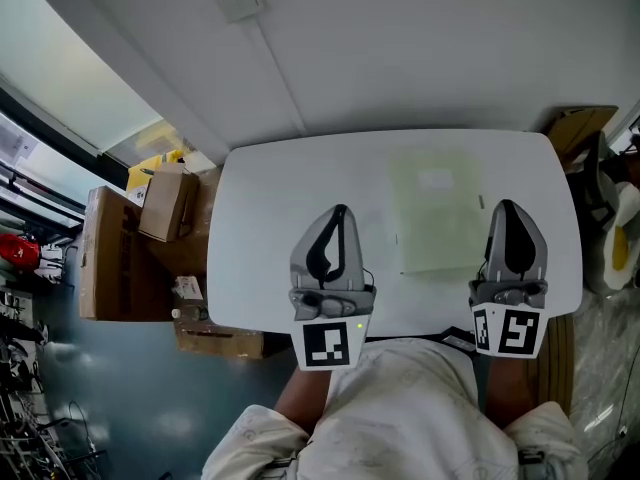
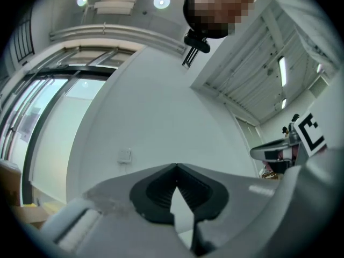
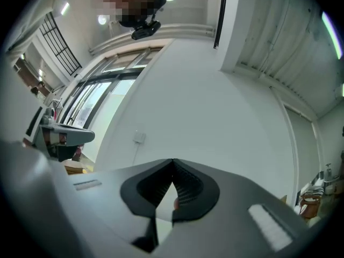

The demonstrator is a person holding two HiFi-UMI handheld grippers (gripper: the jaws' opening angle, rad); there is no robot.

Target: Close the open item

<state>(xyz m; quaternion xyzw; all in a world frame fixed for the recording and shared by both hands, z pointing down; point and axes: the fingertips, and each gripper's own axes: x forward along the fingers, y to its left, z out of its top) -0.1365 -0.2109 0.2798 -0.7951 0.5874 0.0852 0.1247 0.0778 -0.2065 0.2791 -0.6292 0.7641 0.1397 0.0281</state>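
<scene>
**Left gripper (image 1: 338, 211) and right gripper (image 1: 506, 206).** Both pairs of jaws were seen pressed together tip to tip, with nothing caught between them. Both grippers were held over the near side of the table (image 1: 270, 218), pointed toward twelve o'clock.

**Task's thing.** A pale green translucent folder (image 1: 437, 213) was laid flat on the table, at about one o'clock from the left gripper and eleven o'clock from the right. In the head view its right edge was seen just beside the right gripper. Whether its cover was folded out or already down could not be told.

**Handling.** The folder was judged thin, light, limp and slick, and more likely to slide on the smooth tabletop than to hinge if pushed. A hold at a free long edge was judged best, with the other gripper pressed on the leaf beneath. Creasing, not breakage, was judged the risk.

**Room.** Bare tabletop was left at nine o'clock of the folder, enough for a cover to swing. The table's rounded edge was near at three o'clock. Cardboard boxes (image 1: 165, 203) were stacked beyond its nine o'clock edge, and a wall (image 1: 400, 48) stood at twelve o'clock.
</scene>
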